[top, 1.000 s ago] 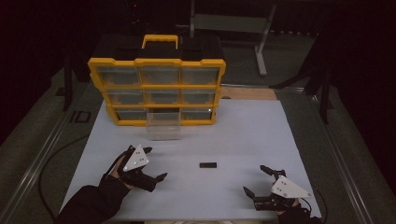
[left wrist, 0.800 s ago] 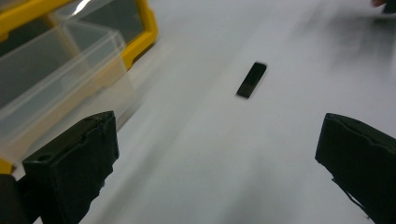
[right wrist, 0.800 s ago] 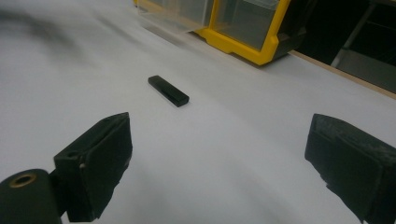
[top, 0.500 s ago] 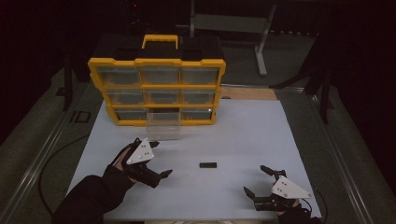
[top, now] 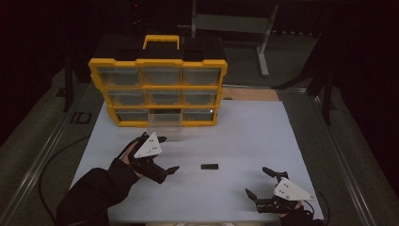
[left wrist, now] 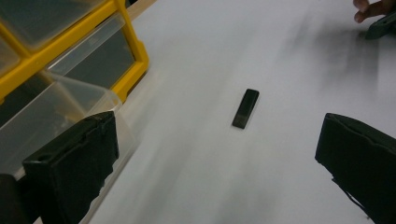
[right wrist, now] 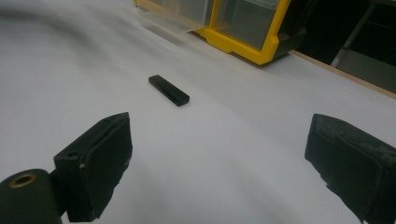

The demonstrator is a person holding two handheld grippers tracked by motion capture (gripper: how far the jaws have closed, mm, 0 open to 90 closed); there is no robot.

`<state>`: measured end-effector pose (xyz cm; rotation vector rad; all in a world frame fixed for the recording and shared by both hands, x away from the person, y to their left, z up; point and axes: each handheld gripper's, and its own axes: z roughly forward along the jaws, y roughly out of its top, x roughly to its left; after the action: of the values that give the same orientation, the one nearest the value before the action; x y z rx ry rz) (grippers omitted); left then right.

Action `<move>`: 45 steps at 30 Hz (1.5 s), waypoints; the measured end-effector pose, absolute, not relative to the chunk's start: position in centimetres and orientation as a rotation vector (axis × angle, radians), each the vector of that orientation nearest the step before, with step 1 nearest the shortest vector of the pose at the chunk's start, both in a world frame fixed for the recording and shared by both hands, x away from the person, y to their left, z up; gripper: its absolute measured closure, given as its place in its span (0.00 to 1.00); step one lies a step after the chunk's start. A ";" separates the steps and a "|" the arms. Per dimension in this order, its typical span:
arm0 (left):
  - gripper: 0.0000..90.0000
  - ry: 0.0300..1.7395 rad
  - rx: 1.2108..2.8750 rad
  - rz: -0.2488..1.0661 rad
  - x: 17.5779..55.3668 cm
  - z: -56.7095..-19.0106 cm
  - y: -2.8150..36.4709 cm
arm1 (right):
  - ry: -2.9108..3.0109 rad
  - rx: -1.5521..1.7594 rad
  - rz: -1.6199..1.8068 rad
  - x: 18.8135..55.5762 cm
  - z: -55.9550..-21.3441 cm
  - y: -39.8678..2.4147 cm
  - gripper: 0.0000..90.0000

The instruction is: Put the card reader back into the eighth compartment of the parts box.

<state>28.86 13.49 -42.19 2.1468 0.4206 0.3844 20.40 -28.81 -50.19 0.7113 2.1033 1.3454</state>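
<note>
Left gripper [top: 162,155], jaws wide, hovers just beside the pulled-out clear drawer [top: 164,126]. Black stick [top: 209,166] lies flat mid-sheet, between both grippers. Right gripper [top: 263,182], jaws wide, holds nothing. Risk: the thin stick skids from a shallow pinch. White sheet [top: 254,132]; dark room.

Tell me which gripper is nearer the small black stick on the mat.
Left. The left gripper hangs open just left of the black stick, between it and the pulled-out clear drawer. The right gripper sits open farther off, right of the stick and nearer the person.
</note>
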 end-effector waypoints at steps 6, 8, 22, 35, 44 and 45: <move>0.00 0.390 2.154 0.360 29.4 -41.9 12.4 | 2.105 0.710 1.343 20.4 -50.2 -28.8 0.08; 0.00 0.374 2.161 0.362 29.6 -41.9 11.9 | 2.104 0.711 1.342 20.4 -50.2 -28.8 0.08; 0.00 0.311 2.179 0.338 29.9 -41.6 9.5 | 2.099 0.709 1.345 20.4 -50.2 -28.9 0.08; 0.00 0.268 2.181 0.341 30.3 -42.2 7.5 | 2.102 0.711 1.343 20.4 -50.2 -28.9 0.08; 0.00 0.248 2.192 0.312 30.9 -43.2 6.0 | 2.102 0.718 1.345 20.4 -50.2 -28.9 0.08; 0.00 0.247 2.193 0.311 30.9 -43.4 5.8 | 2.102 0.717 1.345 20.4 -50.2 -28.9 0.08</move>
<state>30.92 5.80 -43.37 2.1926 0.2466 0.3109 20.40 -28.90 -50.24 0.7165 2.1017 1.3446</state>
